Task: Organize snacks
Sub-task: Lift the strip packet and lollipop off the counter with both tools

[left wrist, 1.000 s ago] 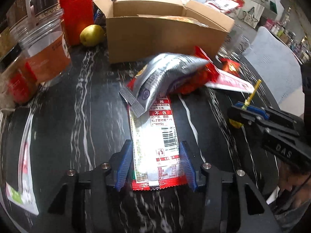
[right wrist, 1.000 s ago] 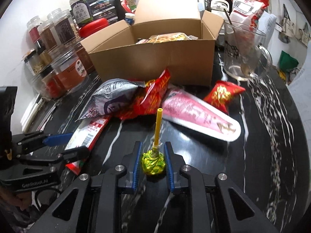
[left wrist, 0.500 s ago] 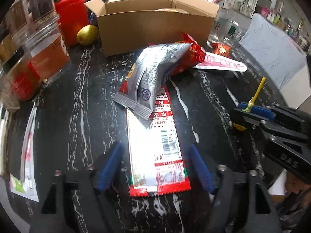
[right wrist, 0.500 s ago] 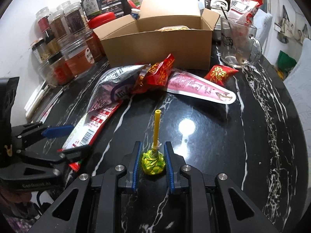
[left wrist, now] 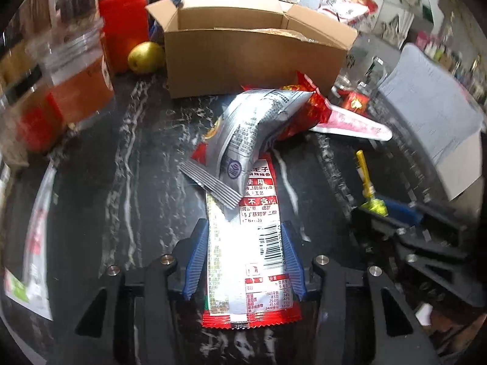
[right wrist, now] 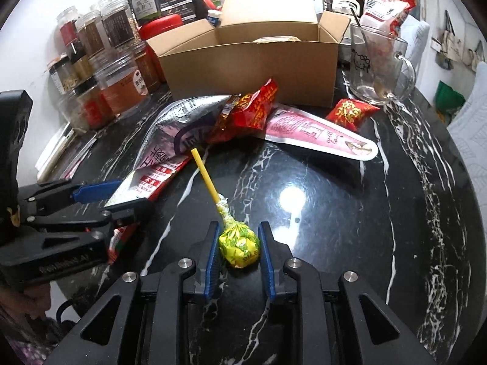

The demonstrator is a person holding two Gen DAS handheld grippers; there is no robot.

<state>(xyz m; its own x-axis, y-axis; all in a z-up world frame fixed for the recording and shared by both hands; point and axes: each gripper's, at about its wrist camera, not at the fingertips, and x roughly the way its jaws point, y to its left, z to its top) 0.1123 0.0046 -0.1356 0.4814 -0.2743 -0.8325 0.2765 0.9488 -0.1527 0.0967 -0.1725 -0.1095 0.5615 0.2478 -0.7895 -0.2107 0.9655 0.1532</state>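
A long red and silver snack packet [left wrist: 246, 261] lies flat on the black marble table [right wrist: 350, 213]. My left gripper [left wrist: 243, 228] straddles its near end; its jaws are closing and the blue pads press on the packet's two long edges. A silver bag [left wrist: 243, 133] rests across the packet's far end. My right gripper [right wrist: 239, 228] is shut on a lollipop [right wrist: 240, 249] in a yellow-green wrapper, whose yellow stick leans up and to the left. The open cardboard box [right wrist: 249, 70] stands behind the snack pile with a packet inside.
A red bag [right wrist: 249, 112], a pink pouch [right wrist: 319, 133] and a small red sweet [right wrist: 351, 112] lie before the box. Several jars [right wrist: 121, 88] line the left wall. A glass mug [right wrist: 380, 67] stands at the right, a yellow fruit [left wrist: 144, 57] left of the box.
The left jaws opened wide half a second ago and have closed on the long packet again, further along it. The lollipop's stick now leans left instead of standing straight.
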